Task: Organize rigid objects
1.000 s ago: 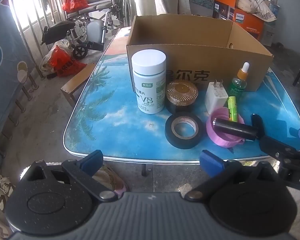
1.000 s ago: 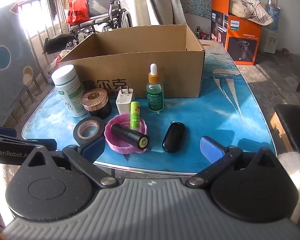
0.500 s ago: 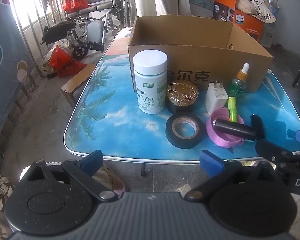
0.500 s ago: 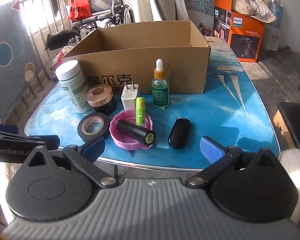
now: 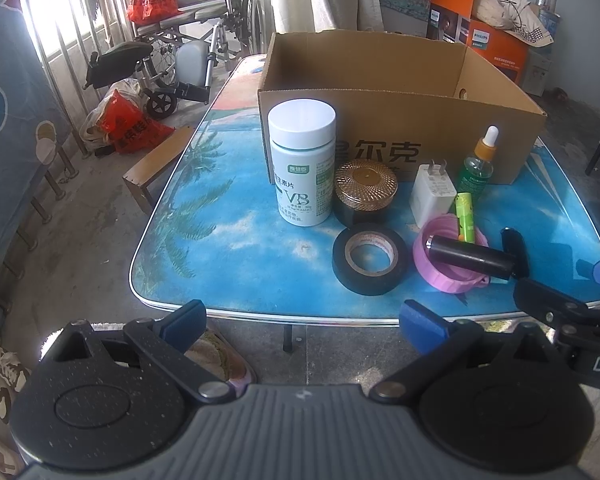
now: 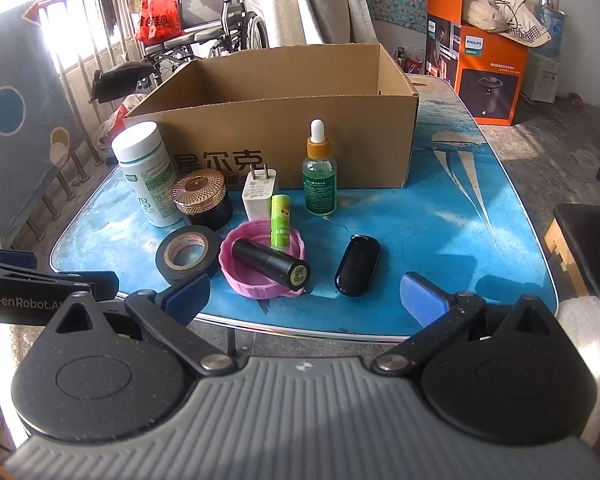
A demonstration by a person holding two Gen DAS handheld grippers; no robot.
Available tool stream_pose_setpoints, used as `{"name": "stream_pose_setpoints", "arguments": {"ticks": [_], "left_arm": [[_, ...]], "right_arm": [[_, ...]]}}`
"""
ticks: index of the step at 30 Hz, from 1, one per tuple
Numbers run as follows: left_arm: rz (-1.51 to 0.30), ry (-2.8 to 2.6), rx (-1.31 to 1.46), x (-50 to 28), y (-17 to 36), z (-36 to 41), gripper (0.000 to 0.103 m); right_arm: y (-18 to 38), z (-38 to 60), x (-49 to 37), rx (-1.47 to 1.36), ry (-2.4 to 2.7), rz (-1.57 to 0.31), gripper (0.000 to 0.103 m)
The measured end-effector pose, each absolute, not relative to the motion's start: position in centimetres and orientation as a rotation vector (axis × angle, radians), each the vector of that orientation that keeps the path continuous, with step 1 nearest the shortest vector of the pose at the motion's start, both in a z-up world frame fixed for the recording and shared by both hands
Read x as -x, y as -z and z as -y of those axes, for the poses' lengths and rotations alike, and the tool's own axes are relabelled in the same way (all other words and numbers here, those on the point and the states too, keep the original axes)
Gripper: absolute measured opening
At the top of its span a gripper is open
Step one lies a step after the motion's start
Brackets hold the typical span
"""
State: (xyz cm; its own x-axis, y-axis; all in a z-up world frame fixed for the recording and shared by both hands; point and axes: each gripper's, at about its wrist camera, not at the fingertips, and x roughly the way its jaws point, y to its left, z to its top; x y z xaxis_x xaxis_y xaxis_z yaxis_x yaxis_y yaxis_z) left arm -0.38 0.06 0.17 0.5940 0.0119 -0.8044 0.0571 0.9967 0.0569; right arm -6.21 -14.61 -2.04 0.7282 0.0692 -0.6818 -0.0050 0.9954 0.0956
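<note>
An open cardboard box stands on the blue table. In front of it sit a white pill bottle, a gold-lidded black jar, a white charger, a green dropper bottle, a black tape roll, a pink lid with a black cylinder and a green tube resting on it, and a black key fob. My left gripper and right gripper both hang open at the near edge, holding nothing.
A wheelchair, red bags and a railing lie left of the table. A wooden stool stands by the left edge. An orange box sits at the back right, a dark seat at right.
Both grippers have moved slightly closer to the table; the objects look a little larger. Nothing on the table has moved, and both grippers stay open.
</note>
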Motion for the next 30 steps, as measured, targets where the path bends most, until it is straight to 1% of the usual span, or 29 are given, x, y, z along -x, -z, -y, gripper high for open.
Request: {"name": "stream_pose_setpoints", "arguments": {"ticks": [30], "left_arm": [[-0.933, 0.024, -0.081, 0.57, -0.24, -0.13, 0.103]], "right_arm": [[2.13, 14.64, 6.41, -0.089, -0.044, -0.758, 0.102]]}}
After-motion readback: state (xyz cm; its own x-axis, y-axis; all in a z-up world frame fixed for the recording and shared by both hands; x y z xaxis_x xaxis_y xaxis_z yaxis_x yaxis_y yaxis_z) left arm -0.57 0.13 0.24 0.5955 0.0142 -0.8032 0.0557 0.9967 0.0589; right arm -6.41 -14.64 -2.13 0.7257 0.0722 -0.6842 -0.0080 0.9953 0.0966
